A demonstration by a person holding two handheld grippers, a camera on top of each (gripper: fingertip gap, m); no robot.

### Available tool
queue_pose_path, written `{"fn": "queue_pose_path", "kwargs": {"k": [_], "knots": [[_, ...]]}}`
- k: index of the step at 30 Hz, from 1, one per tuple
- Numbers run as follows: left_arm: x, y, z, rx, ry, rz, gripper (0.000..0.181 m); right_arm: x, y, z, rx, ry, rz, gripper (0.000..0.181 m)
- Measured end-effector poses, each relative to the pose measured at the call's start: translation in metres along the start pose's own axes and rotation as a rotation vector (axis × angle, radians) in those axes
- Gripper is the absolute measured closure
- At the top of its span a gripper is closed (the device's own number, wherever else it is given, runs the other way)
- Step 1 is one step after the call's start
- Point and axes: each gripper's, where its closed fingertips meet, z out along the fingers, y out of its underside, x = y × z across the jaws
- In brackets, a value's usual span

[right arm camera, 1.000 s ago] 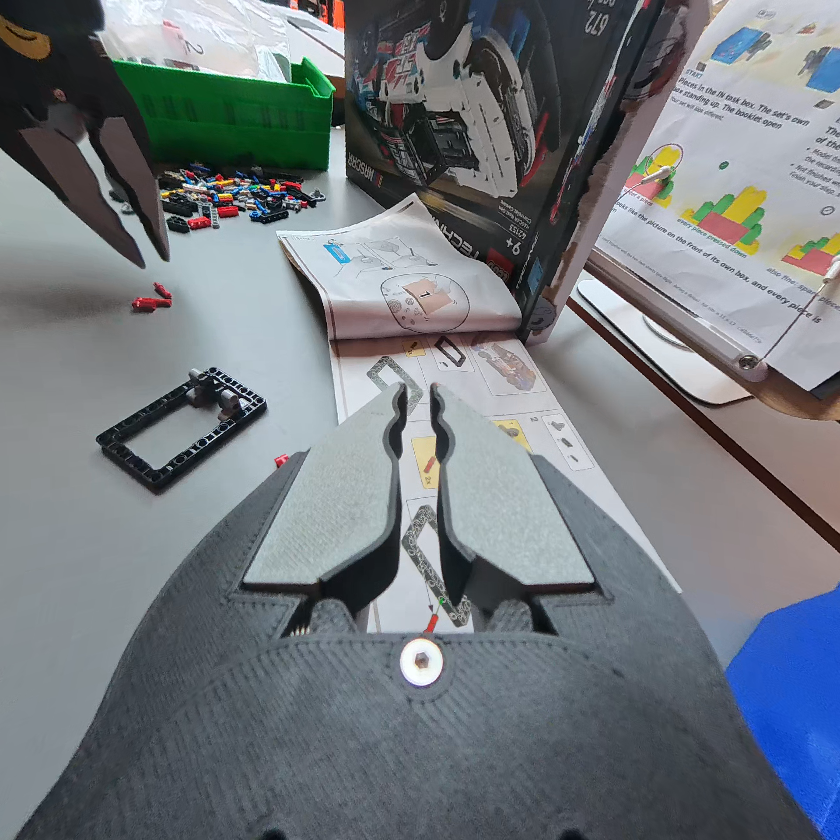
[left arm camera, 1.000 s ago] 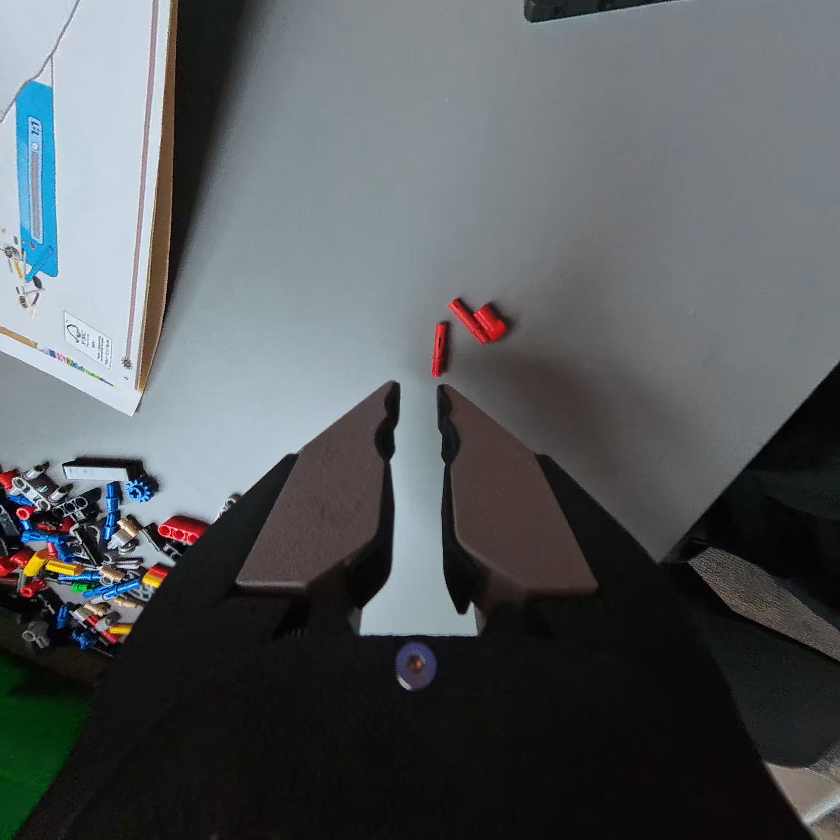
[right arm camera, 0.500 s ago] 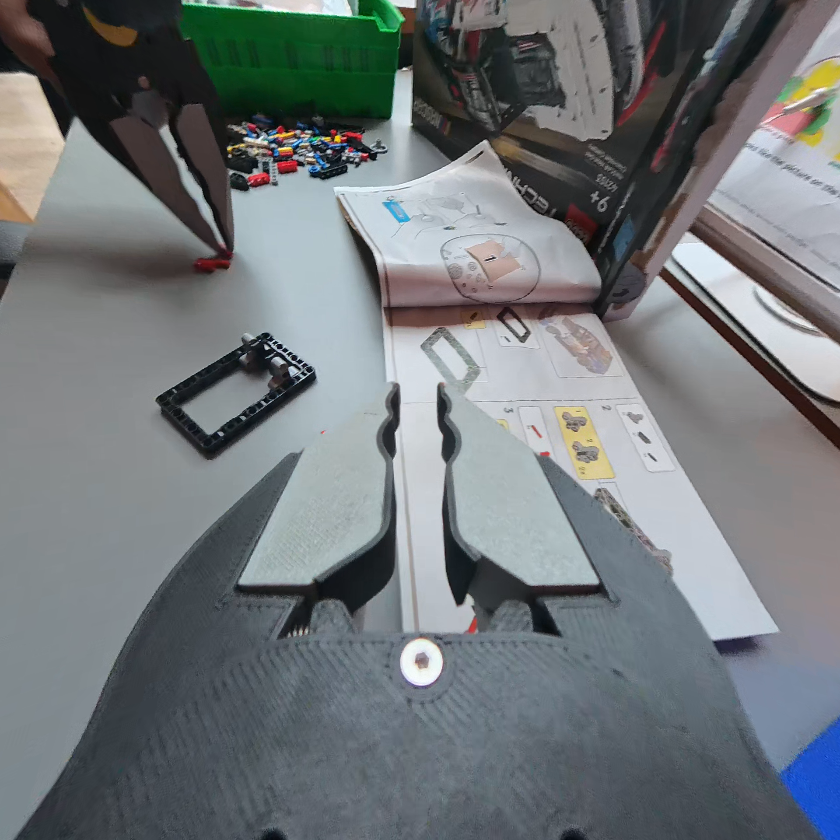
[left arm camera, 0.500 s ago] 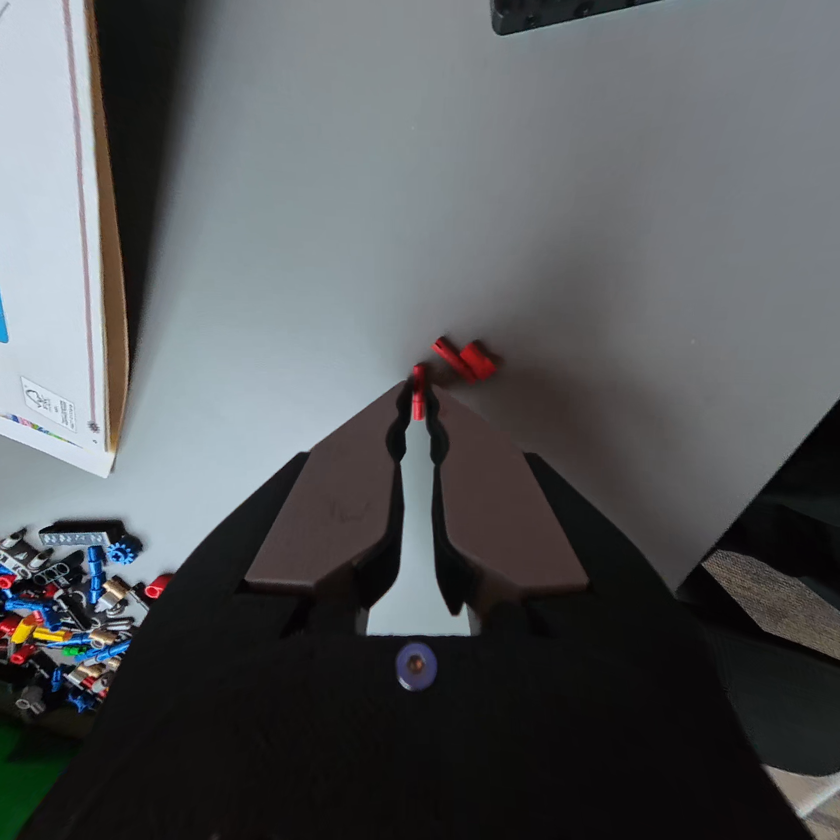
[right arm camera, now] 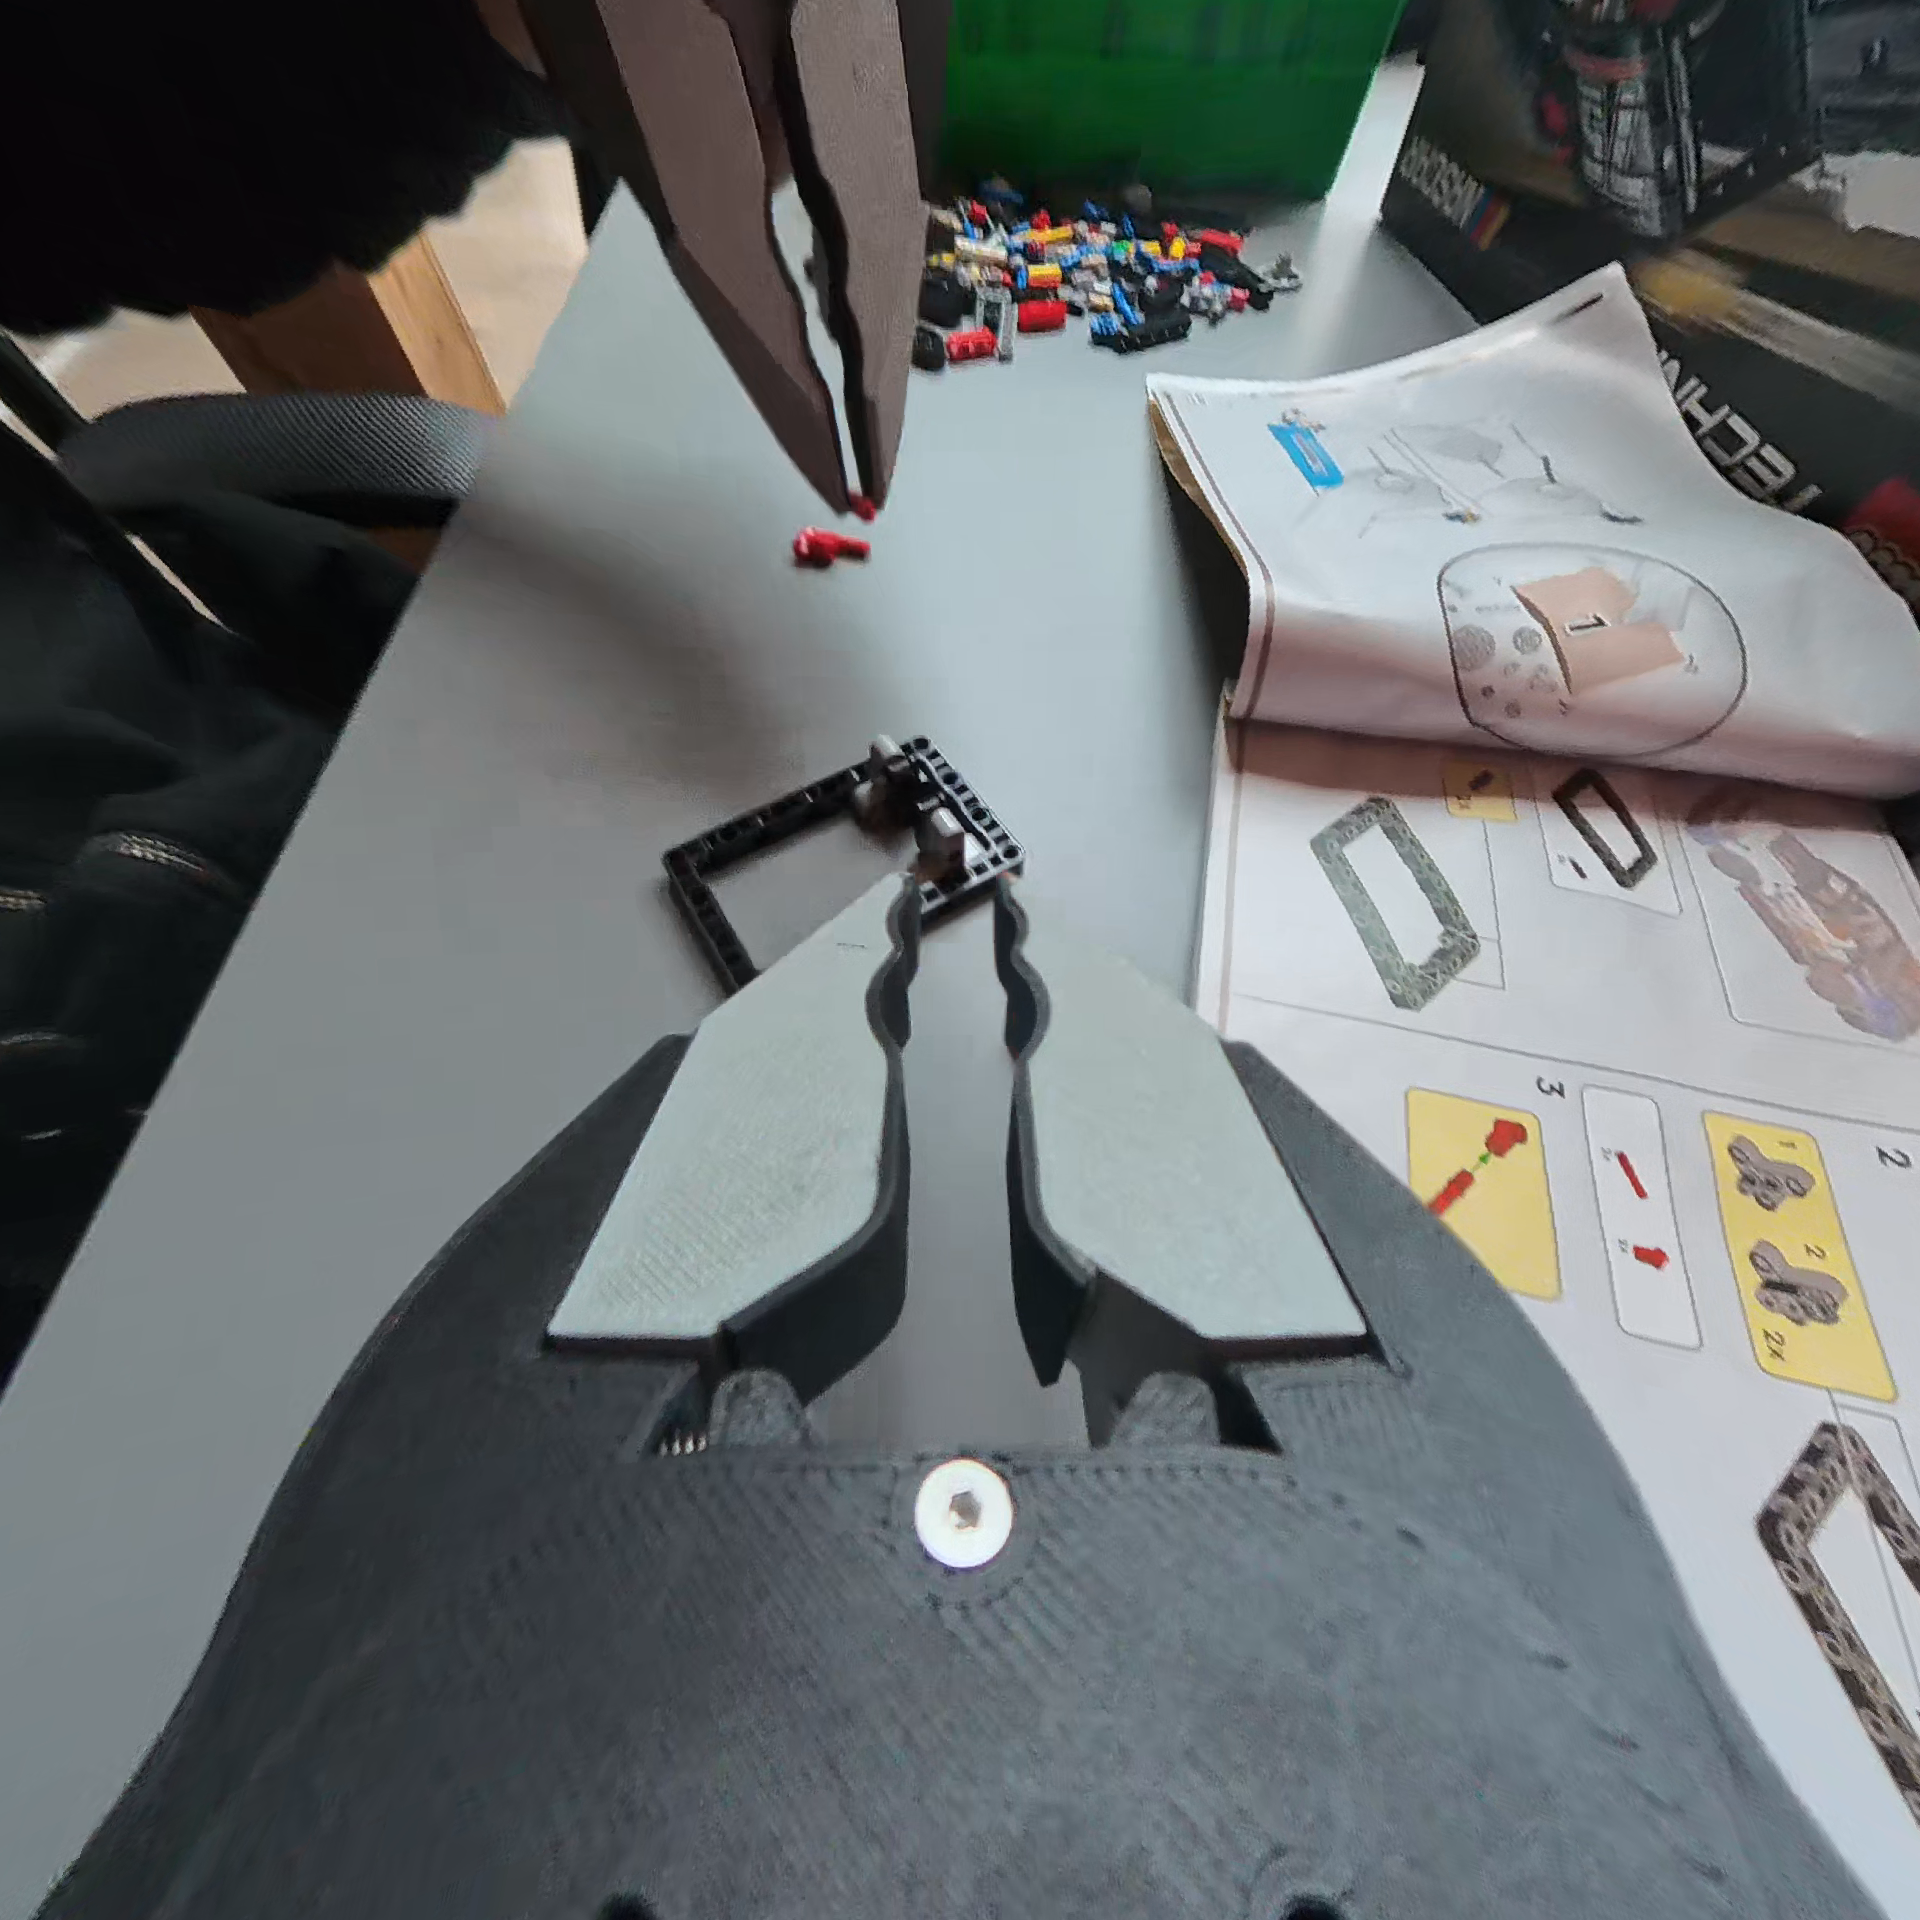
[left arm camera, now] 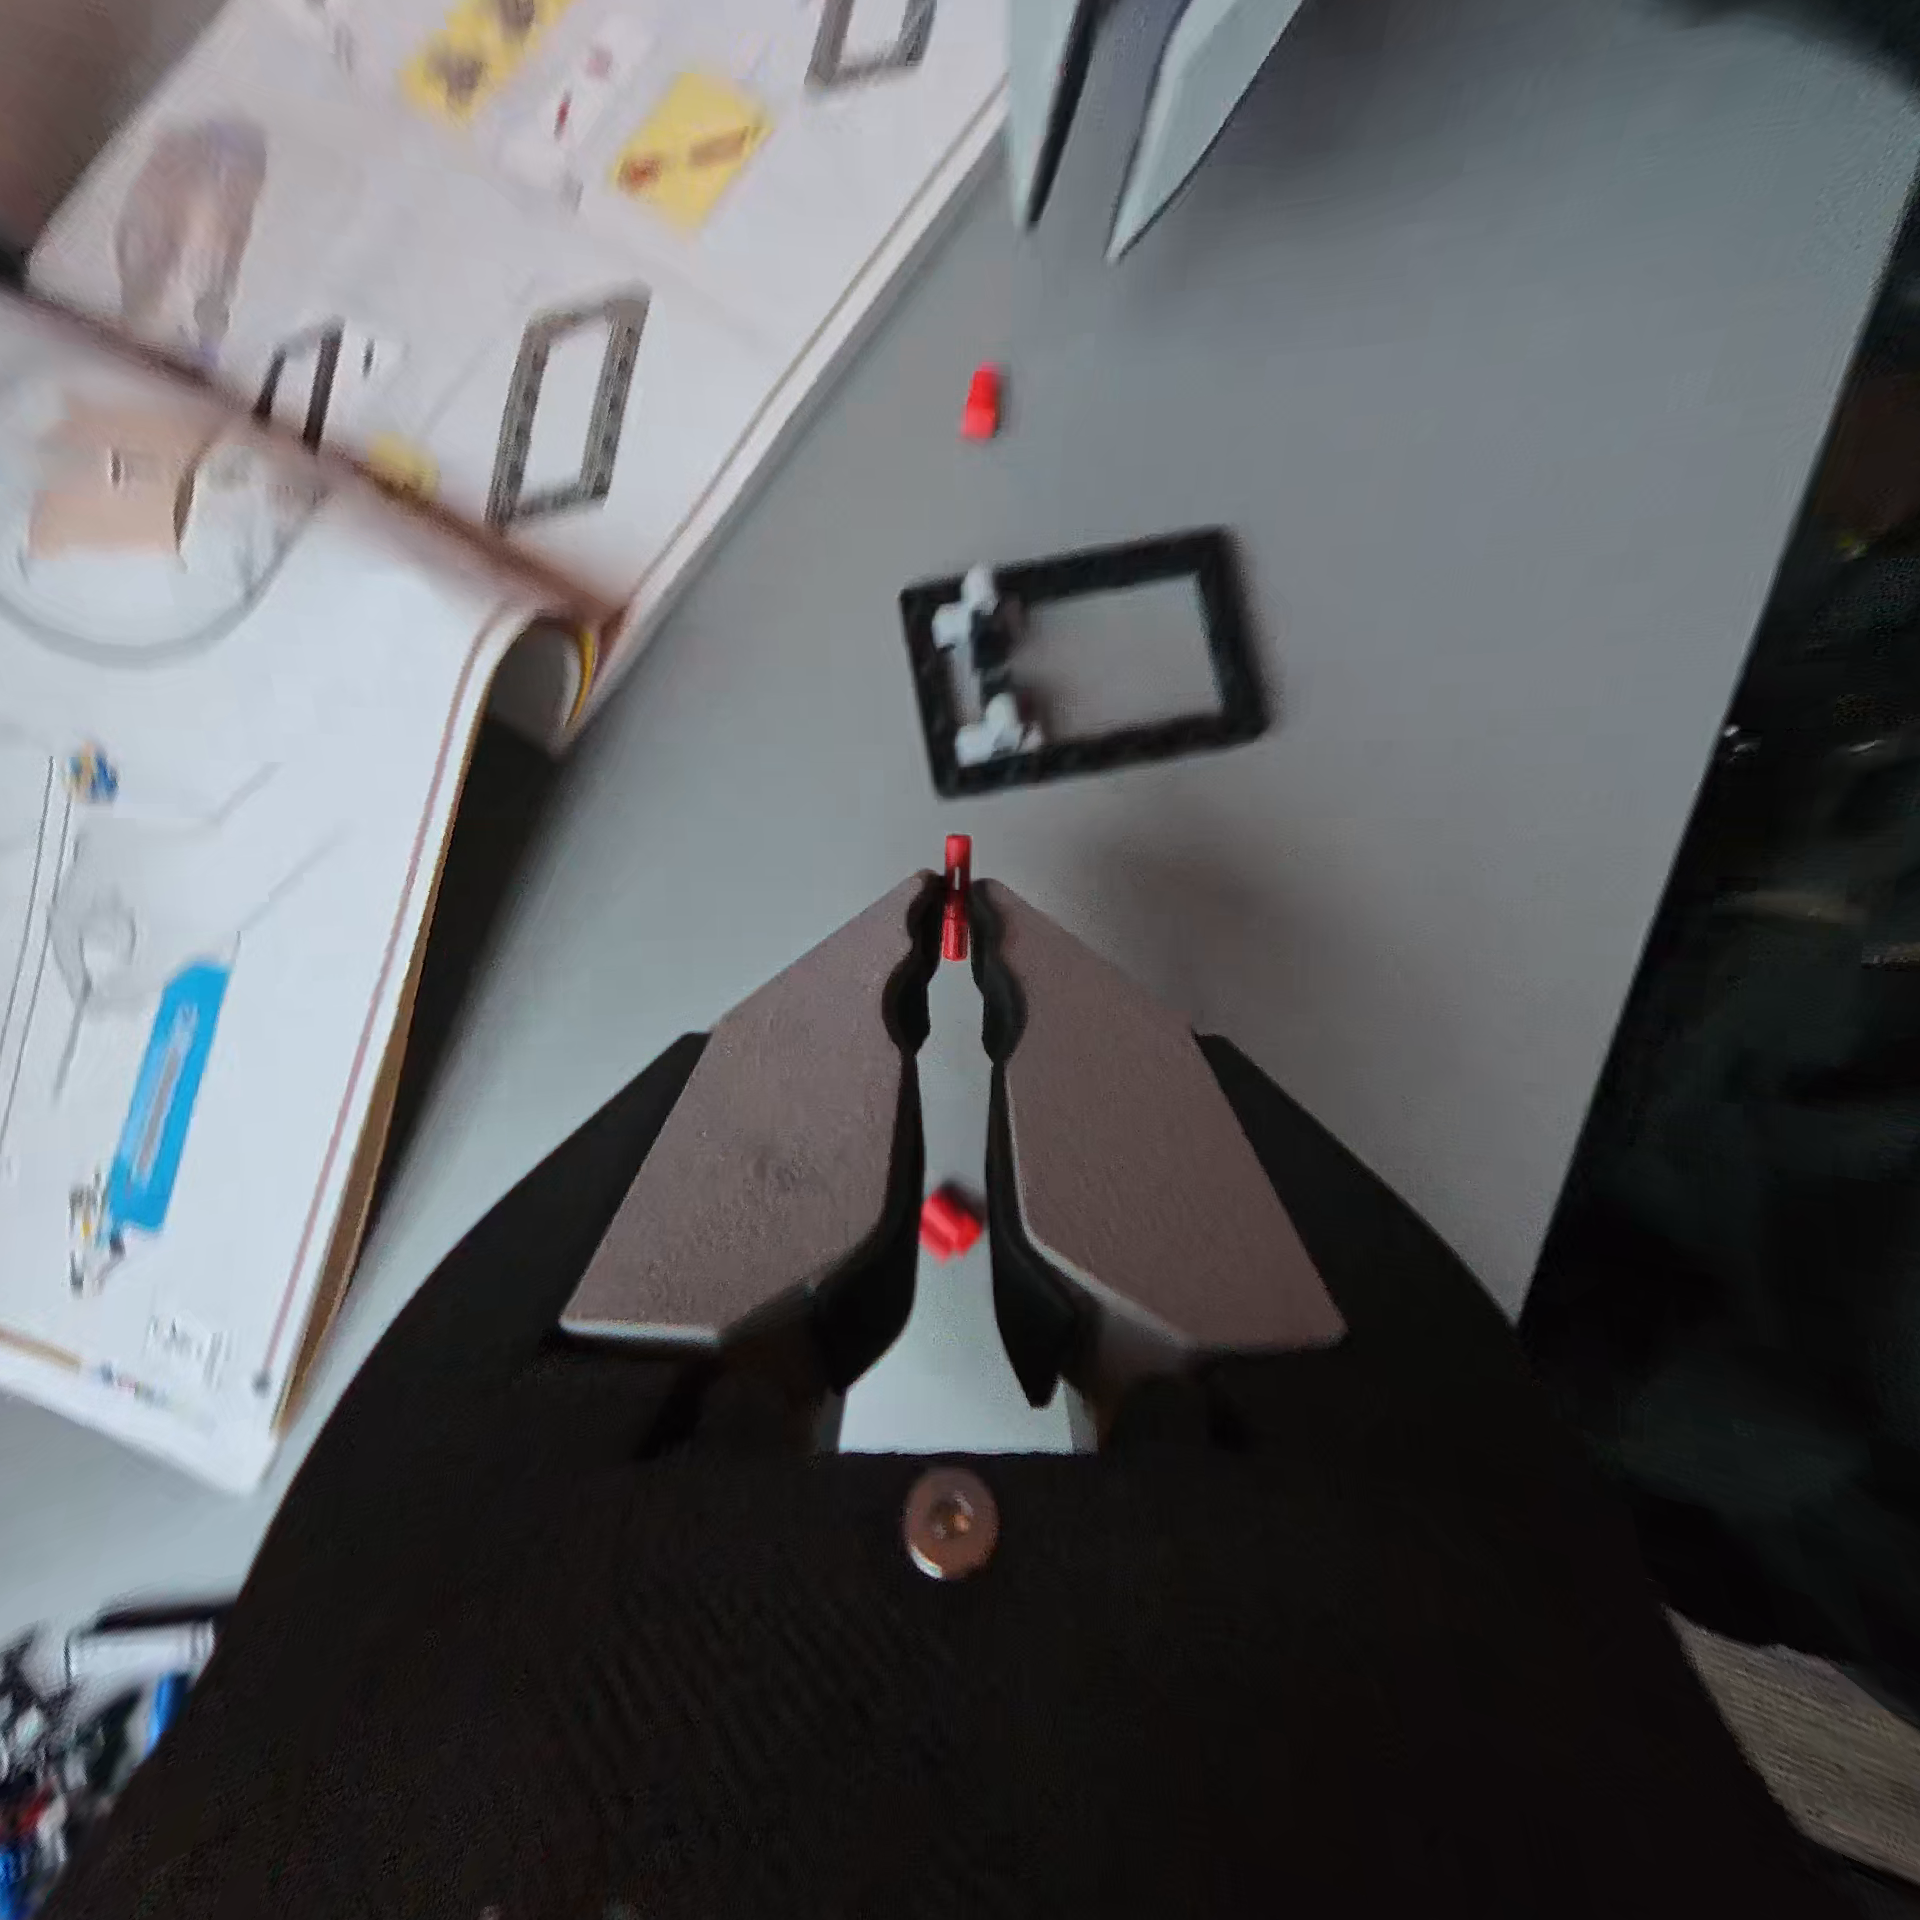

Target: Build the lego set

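On the grey table [right arm camera: 582, 790], my left gripper [left arm camera: 955, 896] pinches a red pin [left arm camera: 955, 894] at its tips, lifted above two red bits [right arm camera: 828, 544]. Black frame [right arm camera: 831, 842] lies mid-table. My right gripper [right arm camera: 954, 894] hangs narrowly open, empty, over the frame; booklet [right arm camera: 1558, 831] to the right.

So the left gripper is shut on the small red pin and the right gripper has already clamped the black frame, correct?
Partly. The left gripper is shut on the small red pin, as the left wrist view shows. But the right gripper has not clamped the black frame: in the right wrist view its jaws stand open, with nothing between them, by the frame's near end.
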Motion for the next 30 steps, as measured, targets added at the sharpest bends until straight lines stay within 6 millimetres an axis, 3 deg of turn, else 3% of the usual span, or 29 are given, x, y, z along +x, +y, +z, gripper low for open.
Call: {"fn": "queue_pose_path", "kwargs": {"k": [5,9,30], "knots": [[0.025,-0.059,0.017,0.106,-0.057,0.252,0.179,-0.024,-0.03,0.009,0.13,-0.095,0.056,0.172],[0.031,-0.078,0.024,0.133,-0.099,0.343,0.18,-0.028,-0.035,0.012,0.148,-0.088,0.048,0.178],[0.023,-0.083,0.038,0.05,-0.089,0.295,0.18,-0.016,-0.031,0.016,0.133,-0.007,0.024,0.18]]}}
